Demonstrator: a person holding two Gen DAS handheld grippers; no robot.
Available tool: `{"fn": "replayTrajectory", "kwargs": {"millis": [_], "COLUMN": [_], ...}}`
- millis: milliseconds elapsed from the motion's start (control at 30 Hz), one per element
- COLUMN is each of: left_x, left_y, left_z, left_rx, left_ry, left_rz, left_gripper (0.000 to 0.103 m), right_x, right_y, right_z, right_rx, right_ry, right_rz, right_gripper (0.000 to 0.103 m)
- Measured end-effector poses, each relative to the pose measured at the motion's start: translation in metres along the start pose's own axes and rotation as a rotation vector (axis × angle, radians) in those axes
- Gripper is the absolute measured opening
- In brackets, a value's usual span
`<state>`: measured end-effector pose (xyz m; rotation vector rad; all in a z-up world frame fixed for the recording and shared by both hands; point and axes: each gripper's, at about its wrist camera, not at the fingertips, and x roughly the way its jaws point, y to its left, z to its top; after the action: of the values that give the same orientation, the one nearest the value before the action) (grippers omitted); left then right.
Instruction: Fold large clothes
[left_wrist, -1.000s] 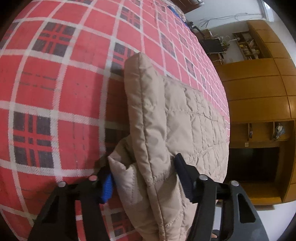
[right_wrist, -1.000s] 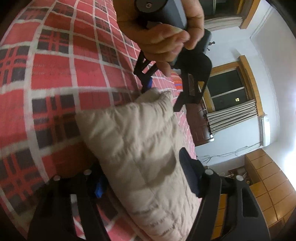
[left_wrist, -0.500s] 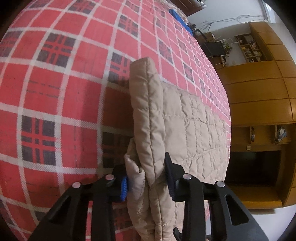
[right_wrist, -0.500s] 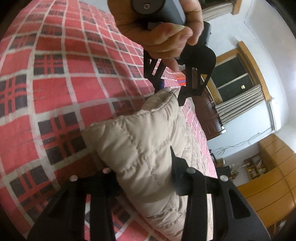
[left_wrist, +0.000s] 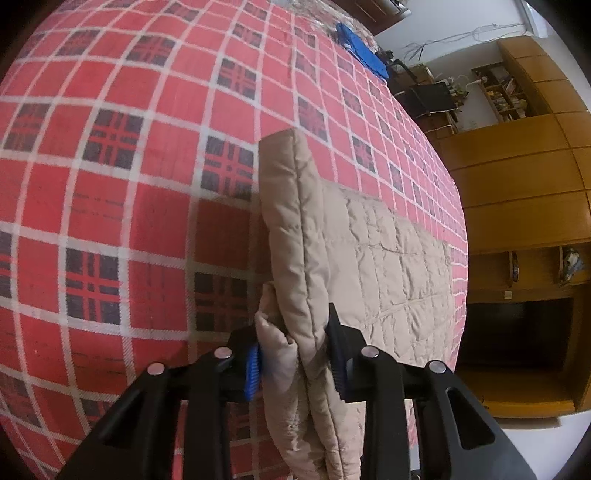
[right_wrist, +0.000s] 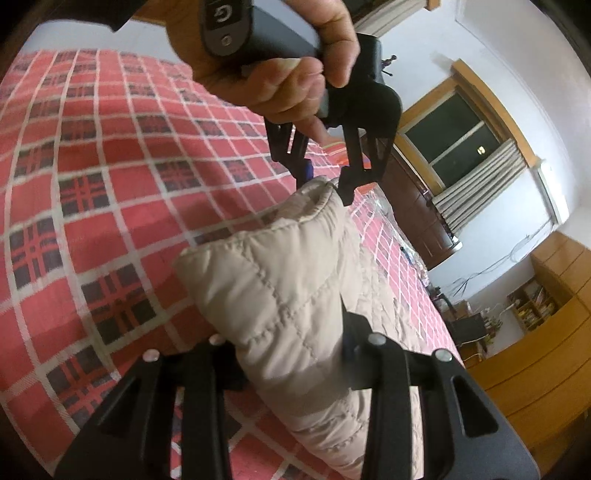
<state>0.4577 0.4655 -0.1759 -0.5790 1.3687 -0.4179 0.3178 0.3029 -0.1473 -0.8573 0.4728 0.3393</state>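
Quilted beige jacket (left_wrist: 369, 258) pinched by left claw (left_wrist: 293, 354) and right claw (right_wrist: 291, 354).

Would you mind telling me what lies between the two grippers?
A raised fold of the beige quilted garment spans from the right gripper to the left gripper, seen in the right wrist view.

Both claws are clamping the quilted jacket (left_wrist: 373, 258): left claw (left_wrist: 293, 354) gripping its folded edge, right claw (right_wrist: 291, 354) pinching the opposite end.
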Motion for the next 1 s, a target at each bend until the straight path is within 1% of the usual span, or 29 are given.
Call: {"fn": "replayTrajectory", "kwargs": {"millis": [333,500,800,1000], "left_x": [-0.02,-0.029,-0.041,-0.047], "left_y": [-0.037,-0.059,-0.094,-0.126], "left_z": [0.005,0.007,0.008,0.008], "left_rx": [0.031,0.055,0.092,0.13], "left_ry": [-0.02,-0.032,-0.045,-0.058], "left_rz": [0.059,0.081,0.123,0.15], "left_gripper": [0.028,0.028,0.028,0.028], "right_x": [-0.009,-0.014,-0.026,-0.033], "right_y": [-0.03,-0.044,-0.07,-0.086], "right_z": [0.004,0.004,0.0,-0.006], "right_rx": [0.105,0.145,0.231,0.274], "right_ry": [-0.036,-0.046,-0.077,-0.096], "right_rz": [0.017,0.009,0.014,0.005], "right_gripper": [0.034,0.034,0.034,0.034]}}
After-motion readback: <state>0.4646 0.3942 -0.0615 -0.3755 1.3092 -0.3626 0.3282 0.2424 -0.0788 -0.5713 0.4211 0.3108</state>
